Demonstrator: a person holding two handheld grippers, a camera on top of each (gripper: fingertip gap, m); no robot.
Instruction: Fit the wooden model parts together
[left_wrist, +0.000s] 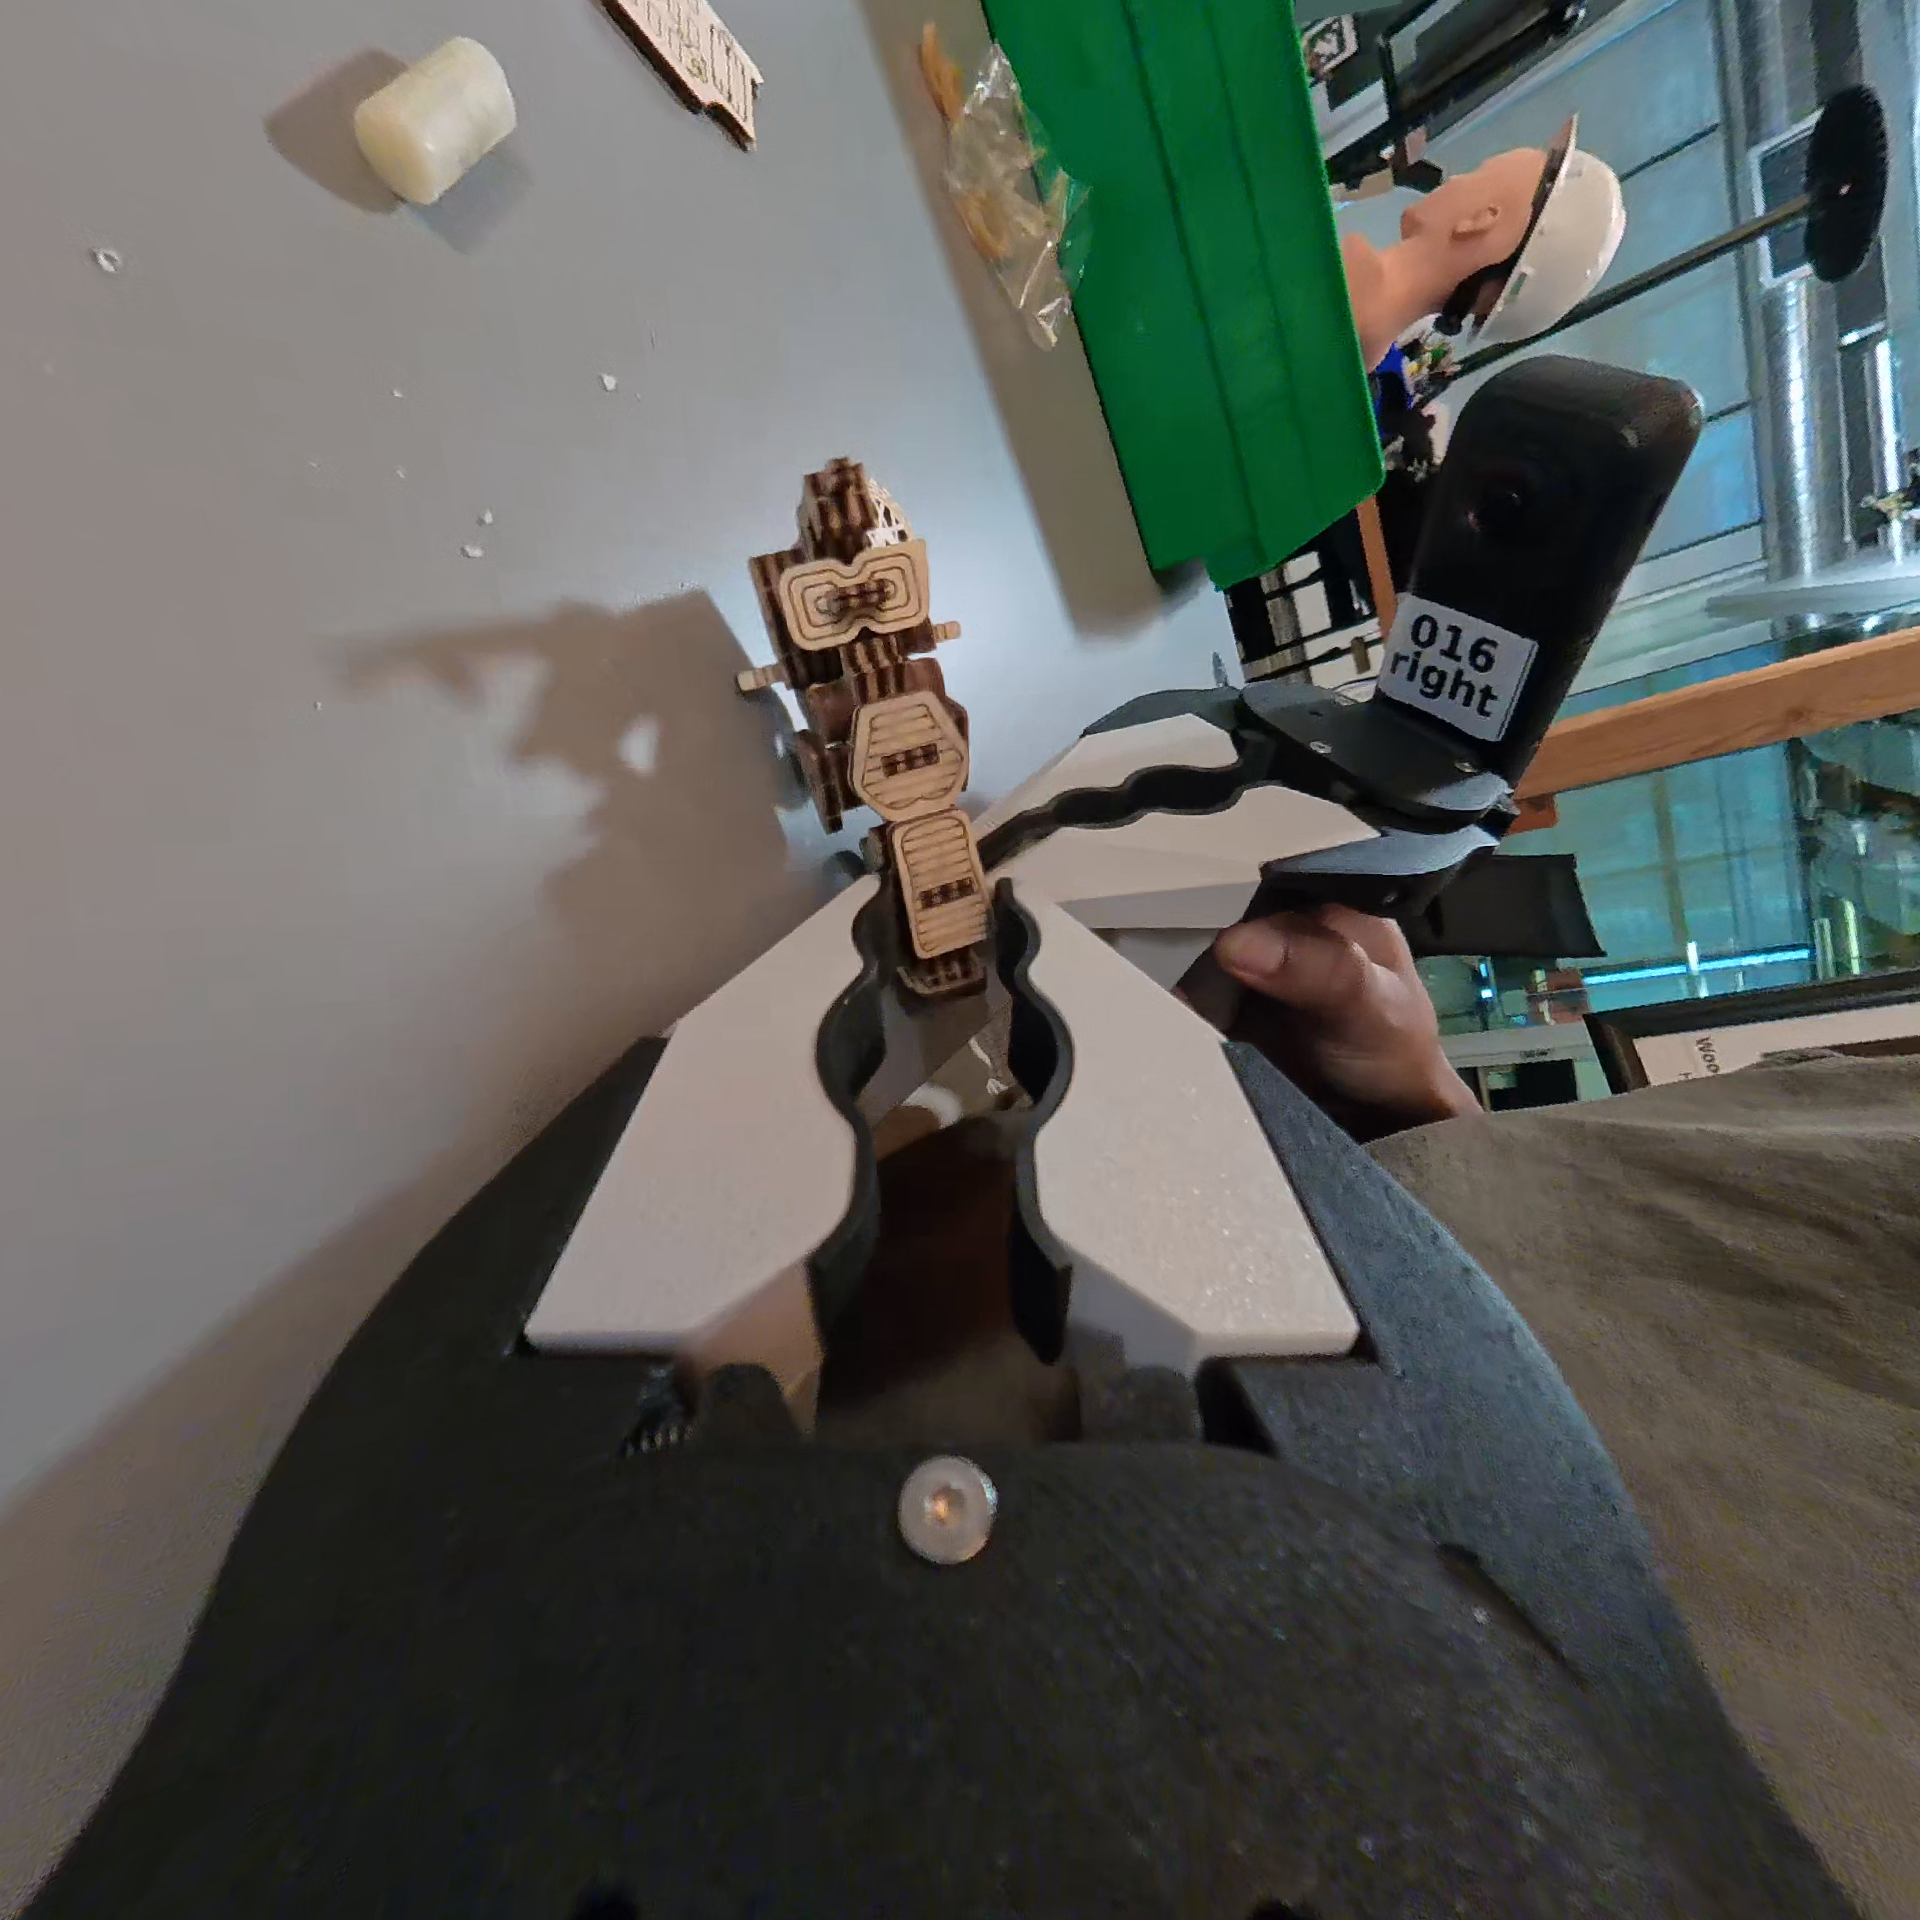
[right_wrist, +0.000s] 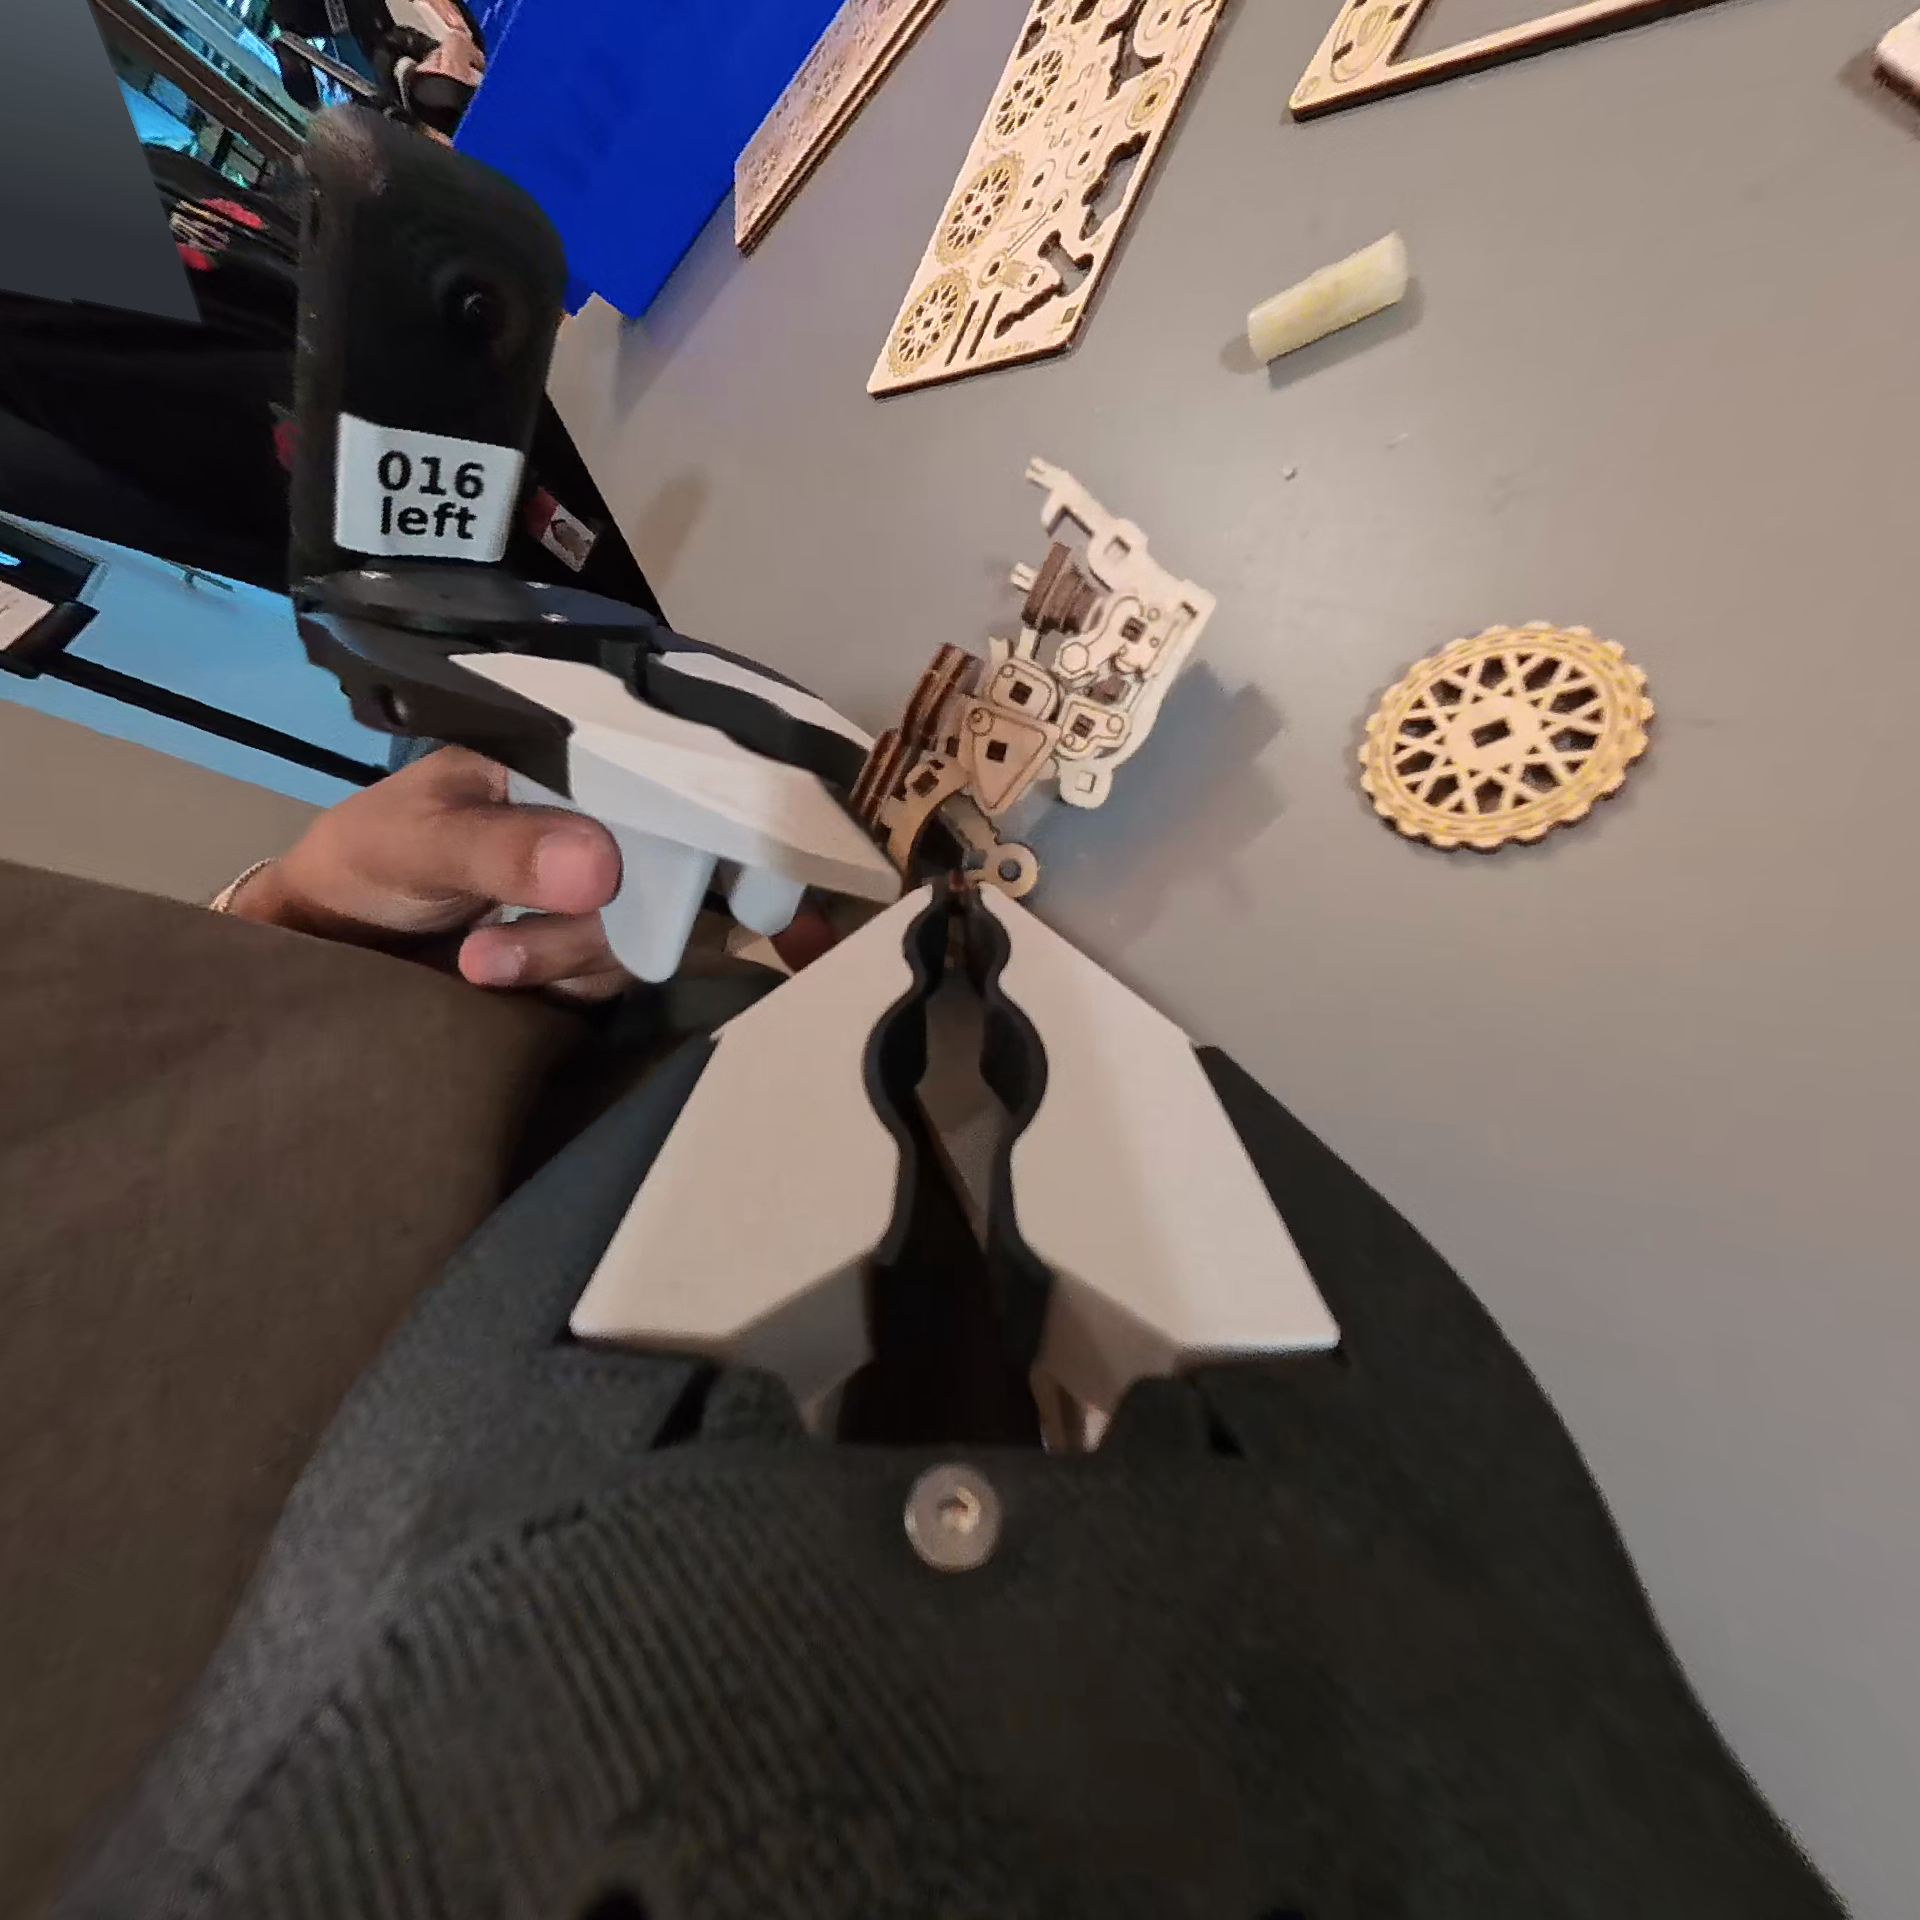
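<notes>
The wooden model (left_wrist: 883, 727), a stack of laser-cut layers with engraved end plates, is held up off the grey tabletop (left_wrist: 312, 831) between both tools. The left tongs (left_wrist: 940, 935) are narrowed around its lowest segment, gripping it at the tips. The right tongs (right_wrist: 961, 894) are almost fully closed, pinching a thin wooden piece with a small ring end (right_wrist: 1003, 864) at the model's underside; whether that piece is already seated cannot be told. By its look the model is partly built: several layers, pegs and a pale side plate (right_wrist: 1127, 644) are joined, while a loose gear wheel (right_wrist: 1504, 736) lies on the tabletop just beyond it, and punched part sheets (right_wrist: 1029, 187) lie toward the far edge, so more fitting seems to remain. A pale waxy block (right_wrist: 1330, 296) lies near the sheets. Each tool carries a white printed label on its camera mount; the sheets bear engraved patterns only.
</notes>
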